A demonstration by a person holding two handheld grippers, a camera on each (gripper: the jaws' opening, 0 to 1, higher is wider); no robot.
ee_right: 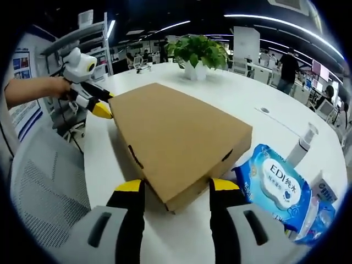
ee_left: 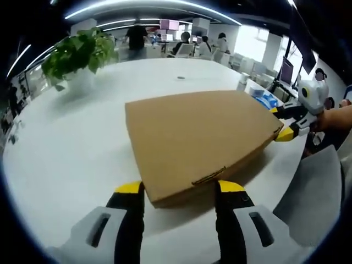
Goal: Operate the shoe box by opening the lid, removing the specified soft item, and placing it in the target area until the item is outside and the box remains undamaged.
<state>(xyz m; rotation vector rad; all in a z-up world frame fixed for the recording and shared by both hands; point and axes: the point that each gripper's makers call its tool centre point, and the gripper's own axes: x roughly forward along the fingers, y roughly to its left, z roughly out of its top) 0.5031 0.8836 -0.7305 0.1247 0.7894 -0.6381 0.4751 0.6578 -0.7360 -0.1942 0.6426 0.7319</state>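
Note:
A closed brown cardboard shoe box (ee_left: 198, 137) lies flat on the white table (ee_left: 71, 154), its lid down. My left gripper (ee_left: 180, 190) stands open at the box's near end, with a yellow-tipped jaw on either side of that edge. In the right gripper view the same box (ee_right: 176, 132) runs away from my right gripper (ee_right: 176, 187), which is open too, its jaws flanking the near corner. The right gripper (ee_left: 286, 124) also appears at the box's far right corner in the left gripper view. Across the box, a hand (ee_right: 33, 91) holds the left gripper (ee_right: 93, 104). The soft item is hidden.
A potted plant (ee_left: 80, 55) stands at the table's far side. A blue pack of wet wipes (ee_right: 275, 187) and a pump bottle (ee_right: 302, 146) lie beside the box. A grey mesh chair (ee_right: 44, 192) is at the table edge. People sit at desks behind.

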